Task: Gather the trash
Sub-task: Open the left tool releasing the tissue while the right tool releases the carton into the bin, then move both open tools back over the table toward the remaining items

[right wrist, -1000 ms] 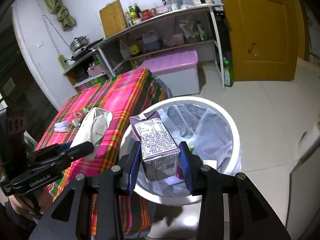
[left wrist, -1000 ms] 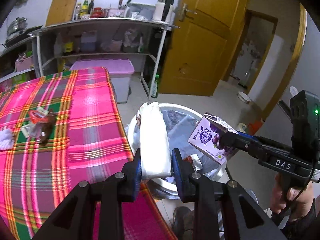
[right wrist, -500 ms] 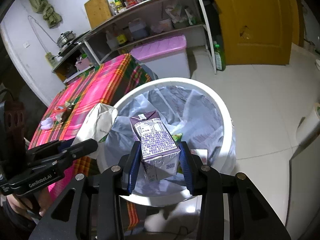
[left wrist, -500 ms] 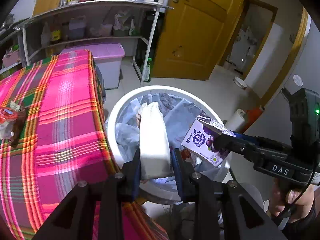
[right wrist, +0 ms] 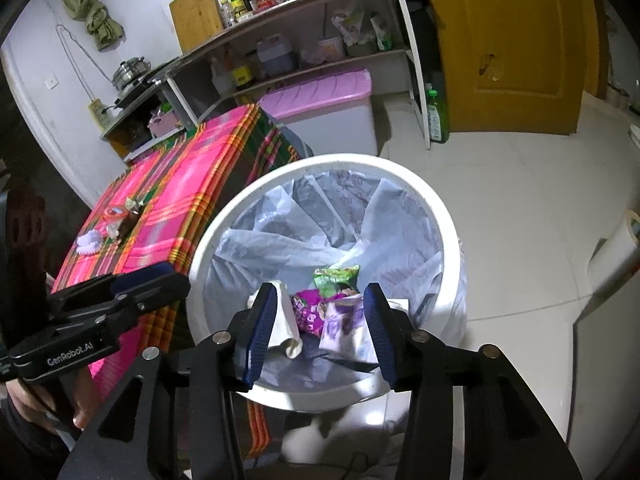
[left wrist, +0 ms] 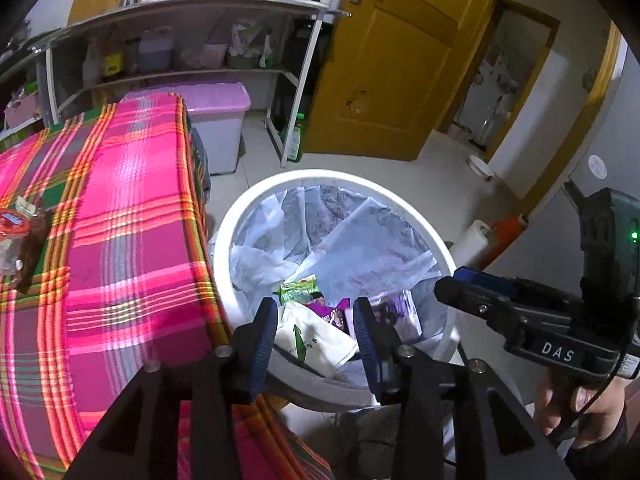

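A white round bin [left wrist: 248, 216] [right wrist: 440, 220] with a plastic liner stands on the floor beside the plaid-covered table [left wrist: 120, 220]. Inside it lie a white paper bag [left wrist: 316, 340] [right wrist: 286, 320], a purple drink carton [left wrist: 400, 314] [right wrist: 344, 330] and a green wrapper [left wrist: 298, 286]. My left gripper [left wrist: 314, 320] hangs over the bin's near side, its jaws opening with nothing between them. My right gripper [right wrist: 320, 308] is over the bin too, jaws opening and empty. On the table lie a red-lidded wrapper bundle [left wrist: 16, 228] [right wrist: 116, 220] and a white tissue [right wrist: 90, 242].
A storage box with a purple lid [left wrist: 216, 100] stands behind the bin, under a cluttered metal shelf [left wrist: 200, 4]. A green bottle [left wrist: 294, 142] and a yellow door [left wrist: 400, 60] are beyond. A paper roll [left wrist: 472, 240] stands on the tiled floor to the right.
Both grippers let go: the white bag left the left jaws and the purple carton left the right jaws, and both now lie in the bin. Earlier, the left gripper had moved over the bin.
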